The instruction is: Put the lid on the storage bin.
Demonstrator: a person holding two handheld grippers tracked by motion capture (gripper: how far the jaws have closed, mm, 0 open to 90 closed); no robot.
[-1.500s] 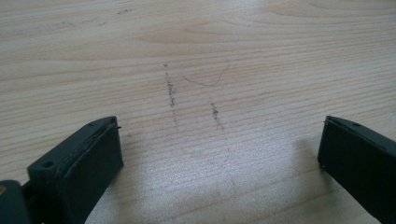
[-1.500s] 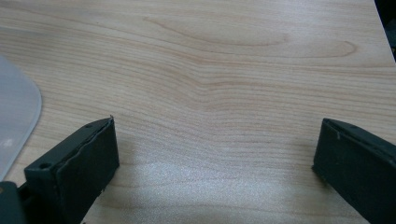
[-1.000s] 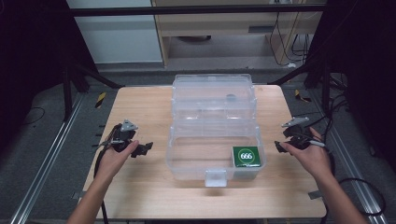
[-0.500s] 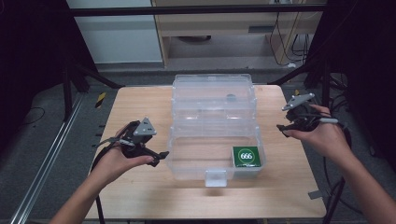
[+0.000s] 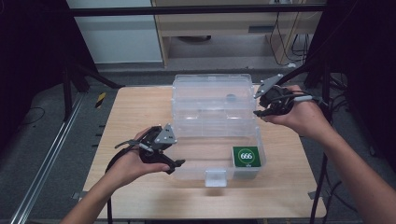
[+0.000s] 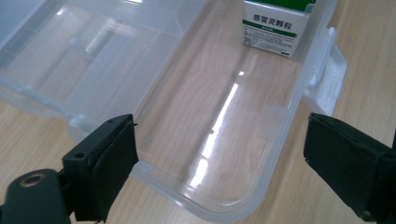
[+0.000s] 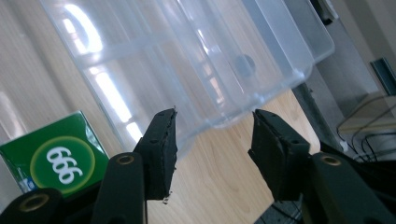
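the clear plastic box (image 5: pixel 212 135) sits in the middle of the frame in the high view, on the wooden table (image 5: pixel 126 112), with its lid (image 5: pixel 212 95) flipped back toward the top of the frame. a green packet (image 5: pixel 246 156) stands inside the box, at its lower right corner. the job now looks like shutting the box. to do it well, i think the right gripper (image 5: pixel 261 103) should catch the side edge of the lid and swing it over slowly, while the left gripper (image 5: pixel 172 163) keeps the box from sliding. the lid should come down flat so the small latch (image 5: pixel 215 177) at the front can click. the left gripper sits left of the middle of the frame, close by the left wall of the box, wide open and holding nothing; in the left gripper view the box corner (image 6: pixel 210 200) lies between its two black jaws. the right gripper is at the upper right, raised and pointing at the lid's right edge, half open and empty, with the lid corner (image 7: pixel 219 119) just past its tips. both wrists bend inward toward the box.
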